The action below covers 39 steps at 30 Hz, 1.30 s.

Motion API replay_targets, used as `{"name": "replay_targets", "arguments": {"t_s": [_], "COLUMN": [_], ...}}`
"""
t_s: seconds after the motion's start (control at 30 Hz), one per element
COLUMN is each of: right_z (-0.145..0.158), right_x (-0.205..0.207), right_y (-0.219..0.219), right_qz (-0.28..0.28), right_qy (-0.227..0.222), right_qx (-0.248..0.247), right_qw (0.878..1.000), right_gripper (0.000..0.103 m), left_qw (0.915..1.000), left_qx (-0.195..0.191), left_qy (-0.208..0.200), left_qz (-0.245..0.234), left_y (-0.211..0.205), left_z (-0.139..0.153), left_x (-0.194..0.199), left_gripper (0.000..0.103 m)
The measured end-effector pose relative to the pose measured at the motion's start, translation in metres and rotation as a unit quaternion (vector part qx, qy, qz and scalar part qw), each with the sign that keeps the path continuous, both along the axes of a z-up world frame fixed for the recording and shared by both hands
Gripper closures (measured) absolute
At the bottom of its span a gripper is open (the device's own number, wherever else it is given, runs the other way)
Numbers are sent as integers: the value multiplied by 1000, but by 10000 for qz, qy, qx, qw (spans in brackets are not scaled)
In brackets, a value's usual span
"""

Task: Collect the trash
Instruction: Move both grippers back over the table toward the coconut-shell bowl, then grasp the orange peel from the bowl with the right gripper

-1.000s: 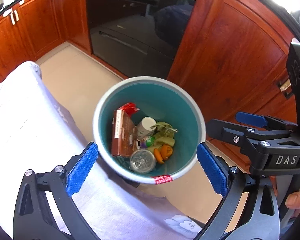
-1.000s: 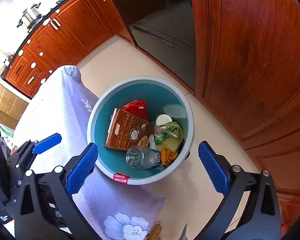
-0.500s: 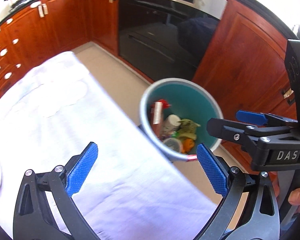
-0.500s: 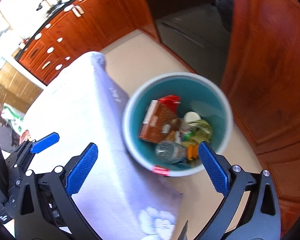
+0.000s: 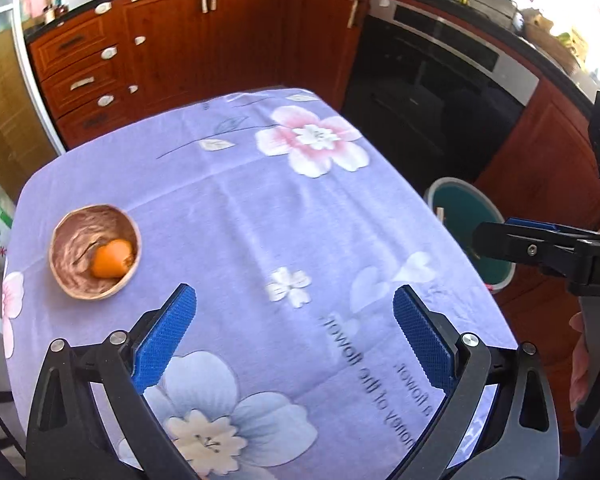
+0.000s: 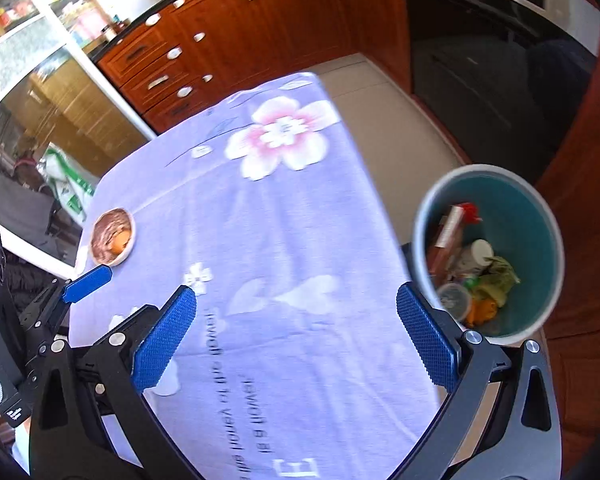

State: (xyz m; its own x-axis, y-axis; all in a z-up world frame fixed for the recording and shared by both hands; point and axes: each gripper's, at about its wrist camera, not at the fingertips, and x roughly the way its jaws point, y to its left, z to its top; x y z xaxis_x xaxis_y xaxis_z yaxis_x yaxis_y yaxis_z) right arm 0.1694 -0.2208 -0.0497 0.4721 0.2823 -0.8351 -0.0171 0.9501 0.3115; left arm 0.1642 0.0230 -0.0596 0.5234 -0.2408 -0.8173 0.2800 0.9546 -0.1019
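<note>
A round bin point(image 6: 540, 216) with a teal inside stands on the floor at the table's right edge; in it lie a brown box, a white cup, a clear bottle, green scraps and orange peel. In the left wrist view the bin point(image 5: 466, 208) is partly hidden behind the right gripper's finger. A brown bowl point(image 5: 82, 224) with an orange fruit point(image 5: 110, 263) sits at the table's left. My left gripper point(image 5: 294, 340) hovers open over the lilac flowered cloth point(image 5: 260, 220), nothing between its pads. My right gripper point(image 6: 296, 340) is open too, empty, above the cloth beside the bin.
Red-brown wooden cabinets point(image 5: 204, 36) and a black oven point(image 5: 432, 76) line the far wall. Beige floor point(image 6: 384, 96) lies between table and cabinets. A green-and-white bag point(image 6: 66, 186) sits on the floor at left. A hand point(image 5: 580, 356) holds the right gripper's handle.
Both grippers have swung left from above the bin to over the table. The bin slid to the right edge of each view, and the bowl with the fruit came into sight.
</note>
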Motion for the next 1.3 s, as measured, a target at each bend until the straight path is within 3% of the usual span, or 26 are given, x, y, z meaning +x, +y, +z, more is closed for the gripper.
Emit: {"name": "replay_targets", "arguments": {"t_s": [0.4, 0.7, 0.87, 1.1, 1.3], "right_z": [-6, -17, -25, -41, -59], "right_x": [27, 58, 80, 100, 108], "right_y": [146, 218, 258, 303, 312], "right_qz": [1047, 1749, 2263, 2885, 3076], "right_qy": [98, -166, -129, -75, 10], "right_qx": [36, -509, -588, -685, -882], "right_qw": [9945, 9831, 9722, 9550, 9474], "right_gripper": [7, 7, 48, 58, 62], "left_qw": [9951, 9935, 9928, 9922, 9920], "left_qx": [-308, -301, -291, -338, -371], "left_qy": [51, -7, 51, 105, 200], "left_qz": [939, 1100, 1157, 1194, 1187], "left_y": [136, 187, 202, 213, 216], "left_z": [-16, -28, -37, -44, -52], "left_x": [-1, 10, 23, 35, 44], "left_gripper": [4, 4, 4, 4, 4]}}
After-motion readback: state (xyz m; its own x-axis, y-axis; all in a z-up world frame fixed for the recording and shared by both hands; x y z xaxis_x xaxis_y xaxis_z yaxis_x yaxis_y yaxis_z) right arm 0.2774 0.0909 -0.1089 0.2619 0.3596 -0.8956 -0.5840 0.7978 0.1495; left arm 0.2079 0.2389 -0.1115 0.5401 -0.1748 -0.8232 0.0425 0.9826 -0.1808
